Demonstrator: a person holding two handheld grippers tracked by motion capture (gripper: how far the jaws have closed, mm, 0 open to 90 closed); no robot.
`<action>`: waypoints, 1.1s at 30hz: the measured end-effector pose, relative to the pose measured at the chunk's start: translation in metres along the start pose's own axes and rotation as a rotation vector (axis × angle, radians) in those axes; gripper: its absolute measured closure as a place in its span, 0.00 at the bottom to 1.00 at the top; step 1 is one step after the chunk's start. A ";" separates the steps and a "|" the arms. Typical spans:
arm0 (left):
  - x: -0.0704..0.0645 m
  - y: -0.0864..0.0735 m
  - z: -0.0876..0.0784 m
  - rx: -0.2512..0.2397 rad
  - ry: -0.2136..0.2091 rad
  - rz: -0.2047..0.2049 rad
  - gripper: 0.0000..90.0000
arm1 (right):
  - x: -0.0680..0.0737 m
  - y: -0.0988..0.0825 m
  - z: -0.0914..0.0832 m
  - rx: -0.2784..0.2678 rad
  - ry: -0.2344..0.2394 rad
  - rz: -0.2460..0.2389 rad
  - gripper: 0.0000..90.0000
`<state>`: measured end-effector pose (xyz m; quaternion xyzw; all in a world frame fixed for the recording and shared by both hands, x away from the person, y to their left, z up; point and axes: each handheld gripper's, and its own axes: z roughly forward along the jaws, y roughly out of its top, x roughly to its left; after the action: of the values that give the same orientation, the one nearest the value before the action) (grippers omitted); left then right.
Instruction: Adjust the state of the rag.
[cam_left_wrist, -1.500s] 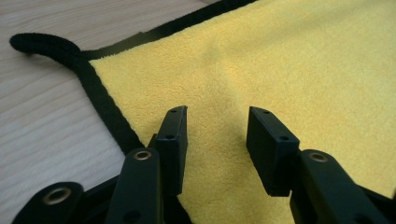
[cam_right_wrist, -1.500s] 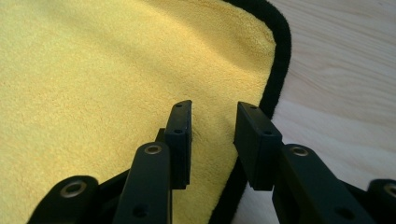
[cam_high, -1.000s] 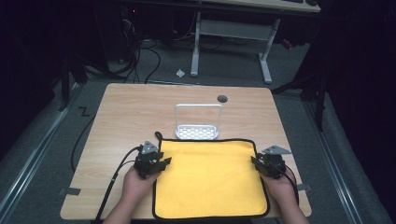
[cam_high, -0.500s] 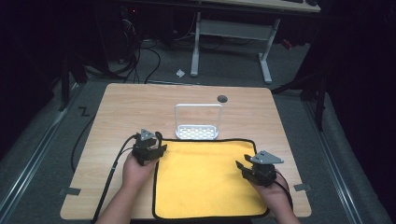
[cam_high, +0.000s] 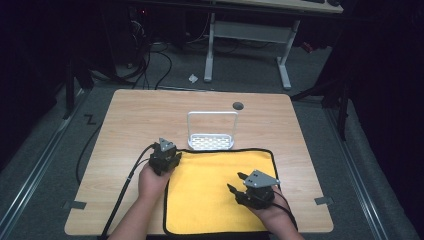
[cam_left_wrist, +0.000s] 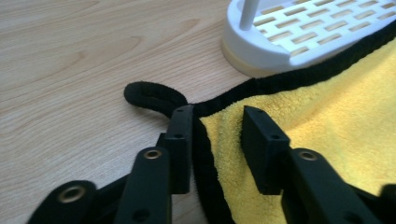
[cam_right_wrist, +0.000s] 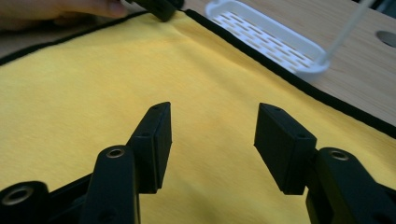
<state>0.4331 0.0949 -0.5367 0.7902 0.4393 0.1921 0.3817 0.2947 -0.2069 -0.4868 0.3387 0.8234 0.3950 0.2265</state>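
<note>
Right now we have the yellow cloth (cam_high: 217, 192) with its black border lying flat on the near half of the tabletop, its far edge touching the base of the white slotted rack (cam_high: 212, 141) that stands at the middle. Our left gripper (cam_left_wrist: 215, 140) sits at the cloth's far left corner, where a small black hanging loop (cam_left_wrist: 149, 95) curls out onto the bare wood. Its jaws have just been closing and straddle the bordered edge, one outside the hem and one over the yellow pile, but a gap shows on both sides, so they do not clamp the fabric yet. Our right gripper (cam_right_wrist: 211, 140) hovers over the cloth's right part, toward the near right corner; its jaws have just been opening and stand wide apart with nothing between them.

We judge the main risk to be at the left corner: if the jaws close with only the thin hem or the loop between them, the corner could slip out once lifted. A sideways pull could also drag the far edge against the rack and shift it.

Beyond the cloth, the tabletop (cam_high: 150, 112) is pale wood with a round cable hole (cam_high: 238, 105) near the far edge. Around it the room is dark, with grey floor, loose cables and the legs of another desk behind.
</note>
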 end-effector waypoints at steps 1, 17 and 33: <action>0.000 0.000 0.000 0.000 0.000 0.000 0.80 | 0.000 0.000 0.000 0.000 0.000 0.000 0.51; 0.023 -0.005 -0.001 -0.005 -0.203 -0.205 0.90 | 0.088 0.035 0.071 0.086 0.167 -0.091 0.48; 0.021 -0.006 -0.003 -0.003 -0.208 -0.191 0.89 | 0.147 0.046 0.108 0.138 0.301 -0.118 0.39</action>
<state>0.4392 0.1161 -0.5403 0.7598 0.4702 0.0728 0.4430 0.2832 -0.0240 -0.5287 0.2414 0.8917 0.3697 0.0995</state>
